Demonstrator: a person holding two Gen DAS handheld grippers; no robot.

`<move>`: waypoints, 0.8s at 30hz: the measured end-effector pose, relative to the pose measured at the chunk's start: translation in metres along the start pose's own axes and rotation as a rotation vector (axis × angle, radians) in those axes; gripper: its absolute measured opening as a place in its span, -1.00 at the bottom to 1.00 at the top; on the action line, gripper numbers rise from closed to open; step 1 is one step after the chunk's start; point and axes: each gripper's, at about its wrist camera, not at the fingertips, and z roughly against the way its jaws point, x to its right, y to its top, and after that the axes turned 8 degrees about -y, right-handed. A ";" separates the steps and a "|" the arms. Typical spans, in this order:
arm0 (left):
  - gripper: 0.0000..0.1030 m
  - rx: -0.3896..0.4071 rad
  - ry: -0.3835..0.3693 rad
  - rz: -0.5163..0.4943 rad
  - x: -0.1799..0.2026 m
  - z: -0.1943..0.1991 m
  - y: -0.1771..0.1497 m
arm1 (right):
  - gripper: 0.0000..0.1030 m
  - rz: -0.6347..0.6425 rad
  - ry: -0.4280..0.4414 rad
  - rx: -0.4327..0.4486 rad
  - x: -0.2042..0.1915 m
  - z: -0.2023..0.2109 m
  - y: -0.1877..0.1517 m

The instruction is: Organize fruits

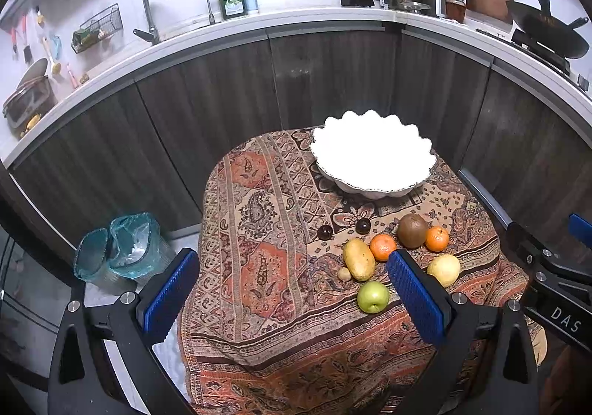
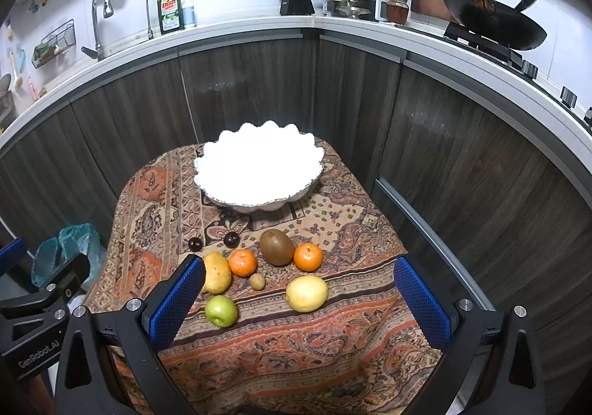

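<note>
Left gripper (image 1: 292, 289): low in the frame of the left wrist view, blue pads wide apart, holding nothing, hanging above the near edge of the table.
Right gripper (image 2: 299, 300): low in the frame of the right wrist view, blue pads wide apart, holding nothing.
Table cloth (image 2: 333, 341): orange and brown with swirly shapes, covers the small table in the middle of the frame.
White bowl (image 2: 259, 170): big, with a wavy rim, sits at the far end of the cloth, above the fruit in the frame. Too bright to see inside.
Fruit: all on the cloth, below the bowl in the frame.
Kiwi (image 2: 276, 247): brown, between two oranges.
Oranges: one (image 2: 242, 262) left of the kiwi, one (image 2: 308, 257) right of it.
Dark round fruits: two small ones, (image 2: 195, 244) and (image 2: 232, 239), nearest the bowl.
Long yellow fruit (image 2: 217, 272): just beside the left orange.
Green apple (image 2: 221, 310): lowest in the frame.
Yellow round fruit (image 2: 307, 293): right of the apple.
Tiny brown fruit (image 2: 256, 281): in the middle of the group.
</note>
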 end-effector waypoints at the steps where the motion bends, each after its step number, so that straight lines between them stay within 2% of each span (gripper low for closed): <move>1: 1.00 0.000 0.000 -0.001 0.000 0.000 0.001 | 1.00 0.000 0.001 0.000 0.000 0.000 0.000; 24: 1.00 0.005 0.002 -0.006 0.001 -0.003 0.003 | 1.00 0.005 0.007 -0.004 0.000 -0.002 0.002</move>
